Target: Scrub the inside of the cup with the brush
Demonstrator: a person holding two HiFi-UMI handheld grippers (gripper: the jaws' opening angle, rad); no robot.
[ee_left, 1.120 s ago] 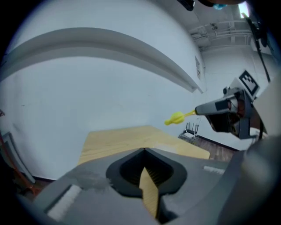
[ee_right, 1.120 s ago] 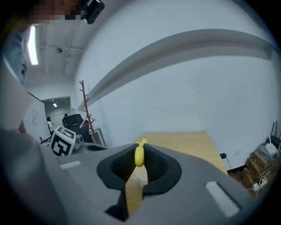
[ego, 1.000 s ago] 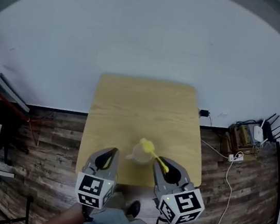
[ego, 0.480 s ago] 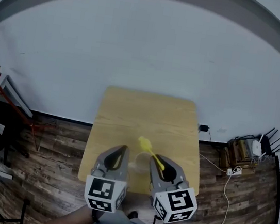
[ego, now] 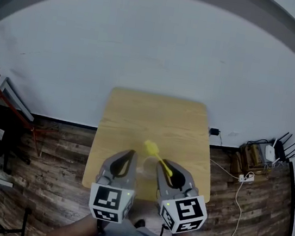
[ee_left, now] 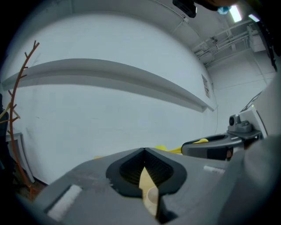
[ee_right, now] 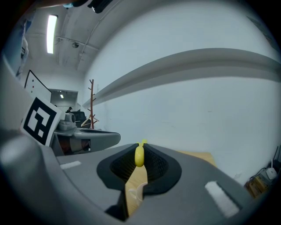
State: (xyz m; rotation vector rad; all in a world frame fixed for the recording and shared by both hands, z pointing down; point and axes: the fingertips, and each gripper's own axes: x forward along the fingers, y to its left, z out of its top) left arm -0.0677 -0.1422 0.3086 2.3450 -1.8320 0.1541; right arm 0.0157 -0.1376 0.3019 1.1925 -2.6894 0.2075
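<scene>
left gripper [ego: 130, 155], jaws pressed together, hovers near the wooden table's [ego: 137, 113] 6 o'clock edge; the translucent cup [ego: 144, 170] shows faintly just beside it; right gripper [ego: 163, 165] clamps the yellow brush [ego: 155, 155], bristles toward 11 o'clock.

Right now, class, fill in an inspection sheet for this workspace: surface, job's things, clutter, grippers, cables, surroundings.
Surface: light wooden table, no spills seen.
Job's things: pale translucent plastic cup between the gripper tips; yellow plastic brush near it.
Clutter: nothing seen on the table.
Grippers: left gripper shut, nothing seen at its tips; right gripper shut on the brush's handle.
Cables: white cable and power strip on the floor.
Surroundings: dark plank floor, pale wall, reddish coat stand.
</scene>
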